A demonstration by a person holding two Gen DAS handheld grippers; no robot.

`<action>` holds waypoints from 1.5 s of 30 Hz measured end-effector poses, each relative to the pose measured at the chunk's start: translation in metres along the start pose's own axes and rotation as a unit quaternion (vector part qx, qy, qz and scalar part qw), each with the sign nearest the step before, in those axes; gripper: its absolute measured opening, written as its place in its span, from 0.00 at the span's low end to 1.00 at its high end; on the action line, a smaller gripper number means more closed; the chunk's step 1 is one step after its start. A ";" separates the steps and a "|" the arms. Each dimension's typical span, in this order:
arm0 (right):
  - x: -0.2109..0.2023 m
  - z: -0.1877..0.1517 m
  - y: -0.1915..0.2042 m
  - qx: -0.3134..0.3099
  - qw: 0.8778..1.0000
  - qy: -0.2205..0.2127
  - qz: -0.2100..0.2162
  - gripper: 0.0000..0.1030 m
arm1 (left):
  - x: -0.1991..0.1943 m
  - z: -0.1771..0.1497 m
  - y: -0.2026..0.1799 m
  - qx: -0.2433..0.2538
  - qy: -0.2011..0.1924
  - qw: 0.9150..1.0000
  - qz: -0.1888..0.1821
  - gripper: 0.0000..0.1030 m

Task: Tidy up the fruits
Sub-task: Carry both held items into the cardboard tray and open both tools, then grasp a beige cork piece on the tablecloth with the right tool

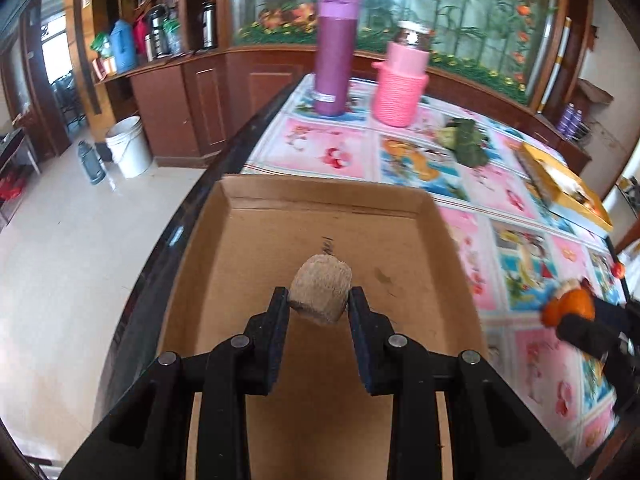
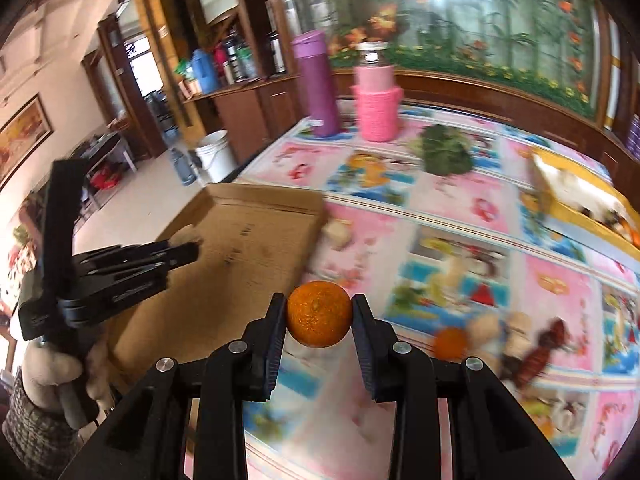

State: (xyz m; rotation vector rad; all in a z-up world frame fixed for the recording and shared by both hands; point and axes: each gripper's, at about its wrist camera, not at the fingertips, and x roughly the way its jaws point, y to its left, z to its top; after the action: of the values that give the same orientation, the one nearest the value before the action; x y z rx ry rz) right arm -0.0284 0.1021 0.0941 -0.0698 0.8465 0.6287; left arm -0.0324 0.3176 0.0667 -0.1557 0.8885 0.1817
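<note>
My left gripper (image 1: 319, 297) is shut on a tan, rough-skinned fruit (image 1: 320, 286) and hangs over the open cardboard tray (image 1: 256, 240). The right wrist view shows that same gripper (image 2: 191, 251) at the left, above the tray (image 2: 256, 236). My right gripper (image 2: 319, 301) is shut on a small orange (image 2: 319, 316) above the patterned tablecloth, to the right of the tray. It also shows at the right edge of the left wrist view (image 1: 576, 314). A second orange (image 2: 450, 342), beige fruits (image 2: 486, 330) and a dark red fruit (image 2: 546, 346) lie blurred on the cloth.
A purple flask (image 1: 332, 56) and a pink knitted jar (image 1: 400, 84) stand at the far end of the table. Green leafy produce (image 1: 466, 142) lies mid-table, with a yellow box (image 1: 568, 188) at the right. One beige fruit (image 2: 339, 232) sits beside the tray. The table's dark left edge (image 1: 224, 168) drops to the floor.
</note>
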 end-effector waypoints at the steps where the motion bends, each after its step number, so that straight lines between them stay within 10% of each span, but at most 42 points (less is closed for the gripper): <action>1: 0.012 0.006 0.009 -0.003 1.000 0.006 0.005 0.34 | 0.007 0.005 0.005 -0.003 0.005 1.000 0.006 0.28; 17: 0.145 0.040 0.070 -0.055 0.995 0.087 -0.016 0.35 | 0.060 0.023 0.049 -0.071 0.056 0.996 -0.010 0.39; 35: 0.036 0.038 0.000 -0.027 0.999 -0.025 -0.010 0.55 | -0.015 -0.010 0.021 -0.101 -0.016 0.994 -0.039 0.68; 45: 0.051 0.018 -0.062 -0.013 0.999 0.016 -0.036 0.55 | -0.012 -0.037 -0.003 -0.136 0.003 0.987 -0.084 0.68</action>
State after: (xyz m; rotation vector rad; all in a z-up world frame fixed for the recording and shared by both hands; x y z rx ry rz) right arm 0.0426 0.0823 0.0581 -0.1330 0.8638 0.5724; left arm -0.0673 0.3061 0.0528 -0.4839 0.8500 0.1435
